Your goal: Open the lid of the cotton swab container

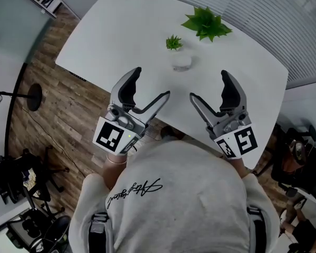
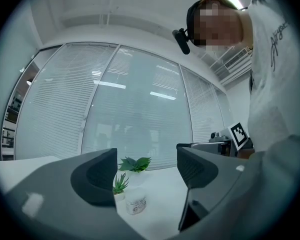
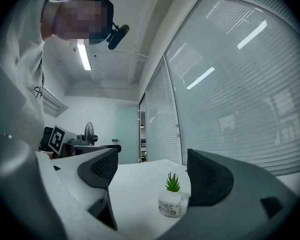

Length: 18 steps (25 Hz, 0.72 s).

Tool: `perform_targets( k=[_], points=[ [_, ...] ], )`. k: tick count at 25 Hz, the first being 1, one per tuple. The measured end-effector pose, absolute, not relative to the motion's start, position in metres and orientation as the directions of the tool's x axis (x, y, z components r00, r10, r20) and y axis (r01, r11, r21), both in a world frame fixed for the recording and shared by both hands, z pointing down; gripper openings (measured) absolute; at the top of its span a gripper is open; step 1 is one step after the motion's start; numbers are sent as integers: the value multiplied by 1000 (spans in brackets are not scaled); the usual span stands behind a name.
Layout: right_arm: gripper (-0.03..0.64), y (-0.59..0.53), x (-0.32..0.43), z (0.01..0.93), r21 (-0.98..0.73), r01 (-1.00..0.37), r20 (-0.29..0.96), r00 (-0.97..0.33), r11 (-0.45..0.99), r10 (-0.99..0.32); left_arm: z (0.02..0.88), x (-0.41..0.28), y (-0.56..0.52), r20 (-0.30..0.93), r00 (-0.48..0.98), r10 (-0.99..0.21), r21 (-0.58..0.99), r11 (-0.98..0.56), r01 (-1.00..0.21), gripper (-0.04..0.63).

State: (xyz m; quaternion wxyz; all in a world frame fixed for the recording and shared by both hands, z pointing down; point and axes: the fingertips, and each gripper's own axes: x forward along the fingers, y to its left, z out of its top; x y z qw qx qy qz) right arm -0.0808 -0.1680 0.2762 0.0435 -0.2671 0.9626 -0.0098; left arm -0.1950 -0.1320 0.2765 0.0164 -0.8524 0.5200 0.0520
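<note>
- Currently the left gripper (image 1: pixel 152 81) hovers over the near edge of the white table (image 1: pixel 121 30), jaws spread wide with nothing between them.
- Beside it, the right gripper (image 1: pixel 207 84) is equally wide open and empty.
- Farther in, the cotton swab container (image 1: pixel 181 62) stands upright mid-table, apart from both grippers.
- A small potted plant (image 1: pixel 174 42) sits just behind it, and a larger plant (image 1: pixel 206 22) stands farther right.

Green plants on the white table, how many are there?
2. The small plant stands just behind the cotton swab container; the bigger leafy plant sits farther back, to the right. None seems hidden.
</note>
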Motion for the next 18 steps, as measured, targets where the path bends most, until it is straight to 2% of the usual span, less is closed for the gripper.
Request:
perform_targets(
  k=[13, 18],
  points=[
    [407, -189, -62, 282, -52, -499, -60, -863, 865, -501, 288, -173, -150, -82, 469, -879, 7, -472, -882, 357],
    [405, -190, -58, 288, -55, -486, -32, -872, 872, -488, 322, -174, -166, 32, 447, -894, -18, -447, -894, 357]
  ],
)
